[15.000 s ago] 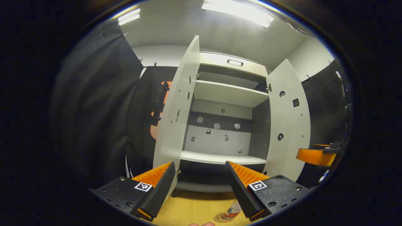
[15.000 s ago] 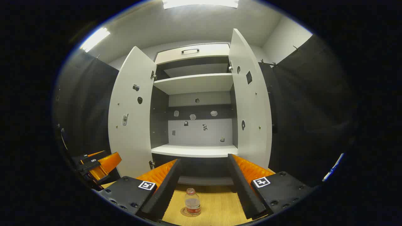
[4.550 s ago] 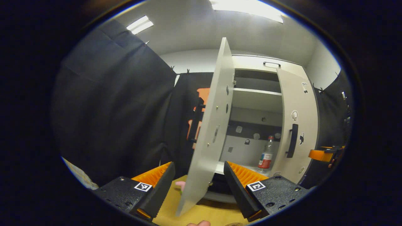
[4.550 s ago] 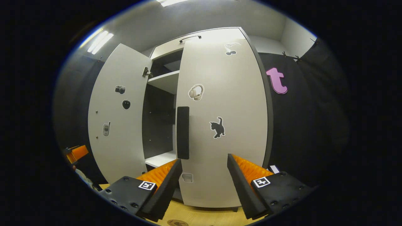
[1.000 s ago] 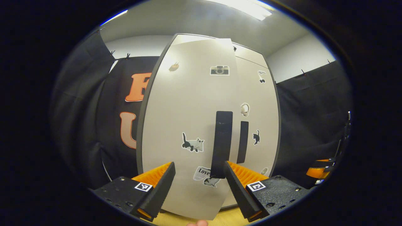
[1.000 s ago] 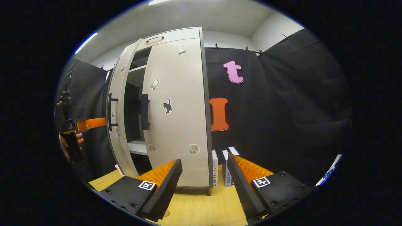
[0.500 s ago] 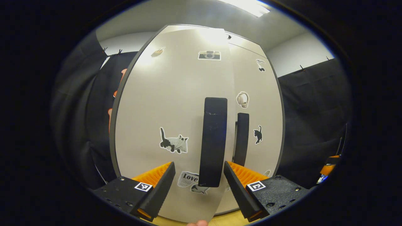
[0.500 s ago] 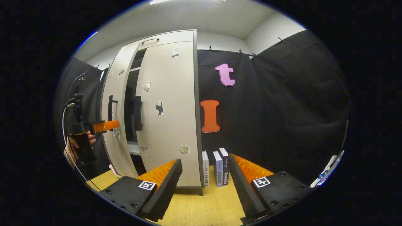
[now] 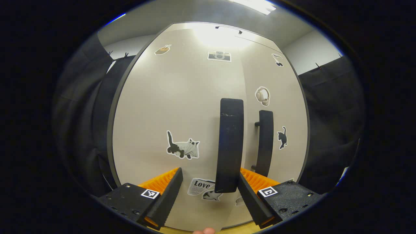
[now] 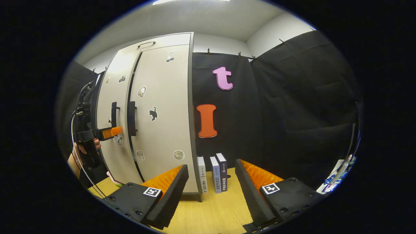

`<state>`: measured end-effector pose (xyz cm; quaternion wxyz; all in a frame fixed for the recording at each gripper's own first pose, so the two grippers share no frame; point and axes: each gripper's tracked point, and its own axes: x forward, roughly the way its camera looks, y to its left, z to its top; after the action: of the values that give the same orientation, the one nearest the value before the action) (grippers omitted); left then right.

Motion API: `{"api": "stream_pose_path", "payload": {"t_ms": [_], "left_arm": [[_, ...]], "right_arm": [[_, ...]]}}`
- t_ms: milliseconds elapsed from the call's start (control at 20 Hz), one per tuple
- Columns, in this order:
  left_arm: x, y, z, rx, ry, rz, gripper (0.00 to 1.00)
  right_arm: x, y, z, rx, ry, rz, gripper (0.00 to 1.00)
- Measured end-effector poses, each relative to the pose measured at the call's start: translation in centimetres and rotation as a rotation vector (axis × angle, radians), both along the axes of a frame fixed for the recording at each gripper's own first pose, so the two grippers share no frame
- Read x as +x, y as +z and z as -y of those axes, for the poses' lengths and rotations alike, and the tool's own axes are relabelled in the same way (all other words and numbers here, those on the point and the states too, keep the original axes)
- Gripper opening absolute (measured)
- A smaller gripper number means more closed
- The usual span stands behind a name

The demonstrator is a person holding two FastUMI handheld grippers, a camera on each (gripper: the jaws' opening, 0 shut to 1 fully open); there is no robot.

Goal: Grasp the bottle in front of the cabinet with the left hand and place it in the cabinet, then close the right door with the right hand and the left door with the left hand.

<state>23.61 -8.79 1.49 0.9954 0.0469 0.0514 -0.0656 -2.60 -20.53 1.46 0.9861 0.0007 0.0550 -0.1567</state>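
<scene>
Facing the cabinet (image 9: 182,97) head-on, I see my left gripper (image 9: 209,195) spread wide, empty, with the left door's handle (image 9: 230,144) standing between its fingers; the left door (image 9: 162,113) and right door (image 9: 276,107) both look shut, so I cannot see the bottle. Off to the side, my right gripper (image 10: 211,191) hangs open over the wooden floor (image 10: 211,214), near three books (image 10: 213,174) beside the cabinet (image 10: 162,113), with the left gripper (image 10: 109,132) at the doors.

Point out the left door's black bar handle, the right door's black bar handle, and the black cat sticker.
Left door's black bar handle (image 9: 230,143), left gripper view: mid-bar.
Right door's black bar handle (image 9: 265,143), left gripper view: mid-bar.
Black cat sticker (image 10: 152,114), right gripper view: body.
</scene>
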Motion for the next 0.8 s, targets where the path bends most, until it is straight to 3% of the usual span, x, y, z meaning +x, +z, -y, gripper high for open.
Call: {"api": "stream_pose_path", "payload": {"t_ms": [100, 250, 400, 800], "left_arm": [[-0.1, -0.1, 0.0, 0.033, 0.022, 0.0, 0.95], [-0.7, -0.2, 0.0, -0.017, 0.045, -0.012, 0.95], [-3.0, 1.2, -0.2, -0.055, 0.054, 0.009, 0.96], [-10.6, 5.2, -2.3, -0.043, 0.118, 0.097, 0.94]], "right_arm": [[-0.3, 0.1, -0.1, -0.001, 0.004, 0.003, 0.96], [-1.0, 0.2, -0.1, -0.003, 0.007, 0.003, 0.96], [-1.2, 0.2, -0.5, 0.012, 0.017, 0.006, 0.96], [0.6, -0.5, -2.8, 0.065, 0.107, 0.011, 0.96]]}}
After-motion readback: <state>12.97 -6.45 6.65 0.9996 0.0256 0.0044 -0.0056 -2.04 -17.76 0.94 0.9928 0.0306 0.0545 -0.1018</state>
